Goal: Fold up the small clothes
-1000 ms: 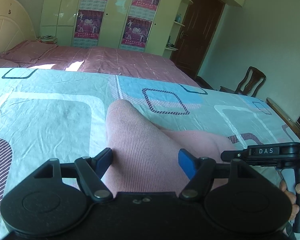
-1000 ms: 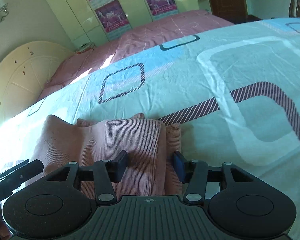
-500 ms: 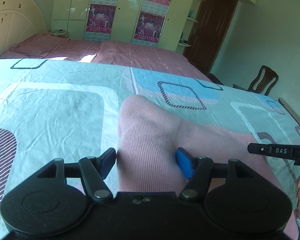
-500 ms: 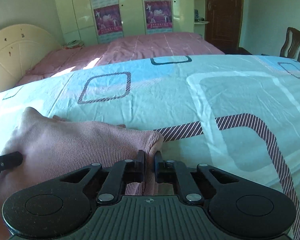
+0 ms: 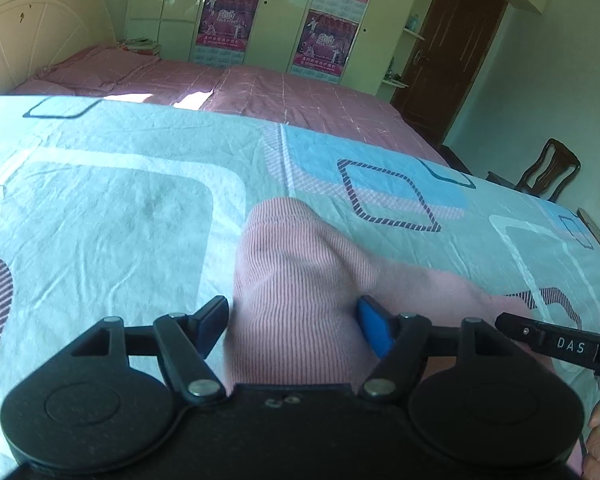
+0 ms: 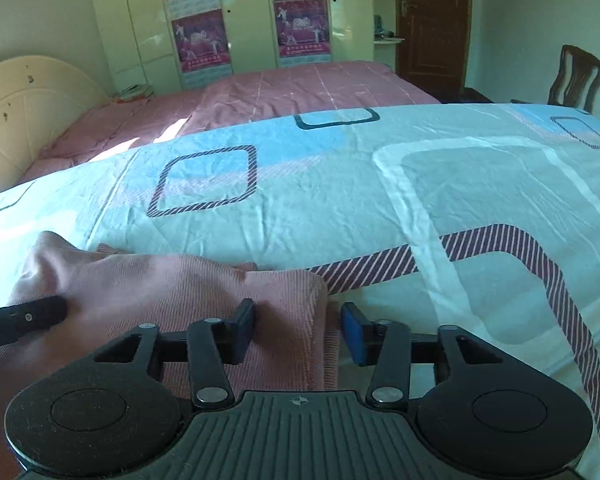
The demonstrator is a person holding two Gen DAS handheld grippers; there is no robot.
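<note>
Both tongs, the left gripper (image 5: pixel 292 320) and right gripper (image 6: pixel 298 330), stand wide open, gripping nothing (jaws straddling cloth), over the pink ribbed knit garment (image 5: pixel 300 280) lying on the pale blue patterned bedsheet (image 6: pixel 340 200).

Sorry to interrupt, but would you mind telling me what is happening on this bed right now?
A person with a handheld gripper in each hand is folding a small pink garment on the patterned sheet. Both the left gripper and the right gripper are open, so neither is pinching the cloth. The left one straddles a raised hump of the fabric; the right one sits over the garment's folded right edge. The garment lies bunched rather than flat, so folding looks unfinished.
</note>
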